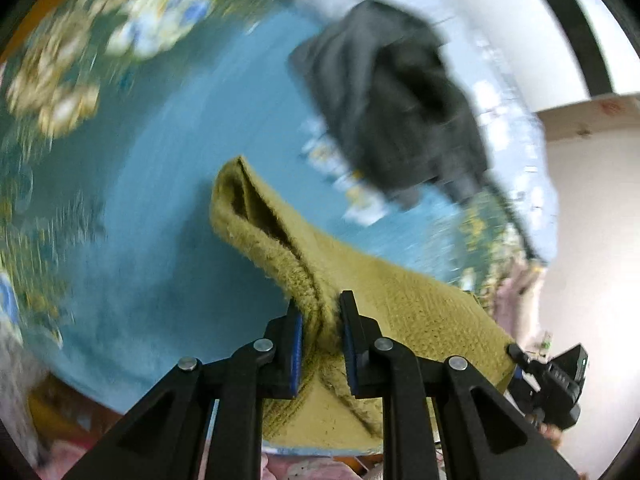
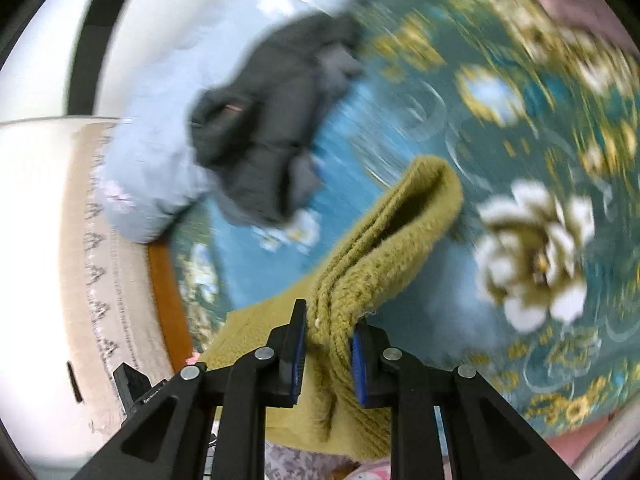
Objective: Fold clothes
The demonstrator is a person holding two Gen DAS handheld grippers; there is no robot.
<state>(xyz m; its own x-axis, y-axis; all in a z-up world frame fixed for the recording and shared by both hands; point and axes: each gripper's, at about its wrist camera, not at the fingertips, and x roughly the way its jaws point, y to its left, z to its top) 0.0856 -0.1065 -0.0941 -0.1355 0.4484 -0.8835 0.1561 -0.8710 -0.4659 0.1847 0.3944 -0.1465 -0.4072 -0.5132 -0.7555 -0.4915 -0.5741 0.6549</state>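
A thick olive-yellow knitted garment [image 1: 408, 300] hangs between both grippers, lifted above a blue floral bedspread [image 1: 168, 208]. My left gripper [image 1: 322, 308] is shut on a bunched edge of it, the blue pads pressing the knit from both sides. In the right wrist view my right gripper [image 2: 330, 320] is shut on another bunched edge of the same garment [image 2: 384, 232], with a folded loop sticking out past the fingertips. The other gripper shows at the lower right of the left wrist view [image 1: 556, 384]. Both views are blurred.
A dark grey garment [image 1: 400, 96] lies crumpled on the bedspread [image 2: 520, 128] further back, also seen as the dark grey garment [image 2: 272, 120]. A pale blue pillow [image 2: 152, 168] lies beside it. White wall [image 1: 592, 240] and an orange bed edge [image 2: 164, 292] border the bed.
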